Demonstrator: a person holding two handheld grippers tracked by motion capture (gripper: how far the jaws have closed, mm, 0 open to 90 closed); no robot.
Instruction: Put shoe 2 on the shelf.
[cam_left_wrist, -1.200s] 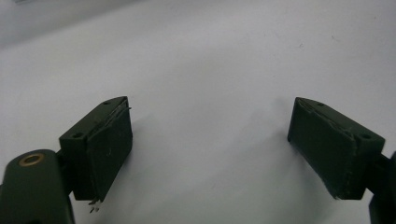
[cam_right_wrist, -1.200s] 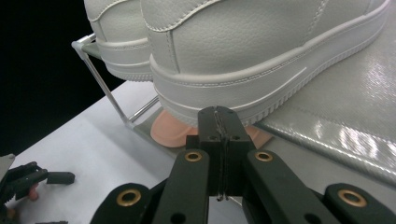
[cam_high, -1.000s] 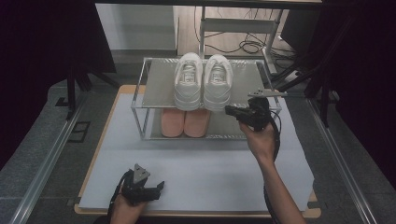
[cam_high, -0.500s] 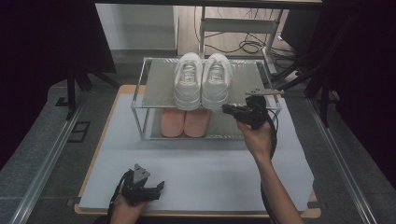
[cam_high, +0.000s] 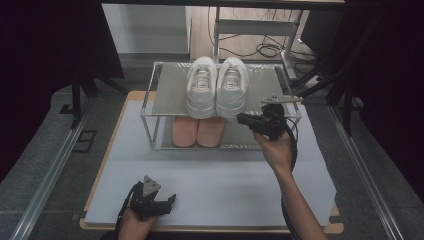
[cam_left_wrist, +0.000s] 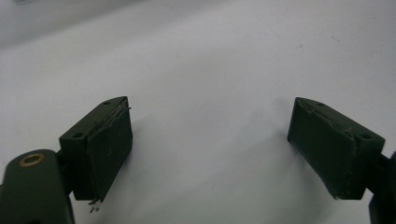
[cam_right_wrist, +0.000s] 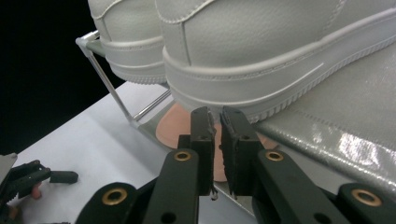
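A pair of white sneakers (cam_high: 217, 86) stands on the top shelf of a metal rack (cam_high: 167, 95), heels toward me. A pink pair of slippers (cam_high: 197, 131) lies on the shelf below. My right gripper (cam_high: 242, 118) is level at the right sneaker's heel (cam_right_wrist: 261, 51). Its jaws have just been opening: a narrow gap shows between them, with nothing in it, and the tips (cam_right_wrist: 217, 116) sit just short of the sole. My left gripper (cam_high: 169, 200) rests low near the table's front edge, wide open over bare white mat (cam_left_wrist: 210, 144).
The rack stands at the back of a white mat (cam_high: 215, 185) on a wooden table. The rack's thin corner post (cam_right_wrist: 107, 79) is left of the heels in the right gripper view. Cables and dark stands lie beyond the table.
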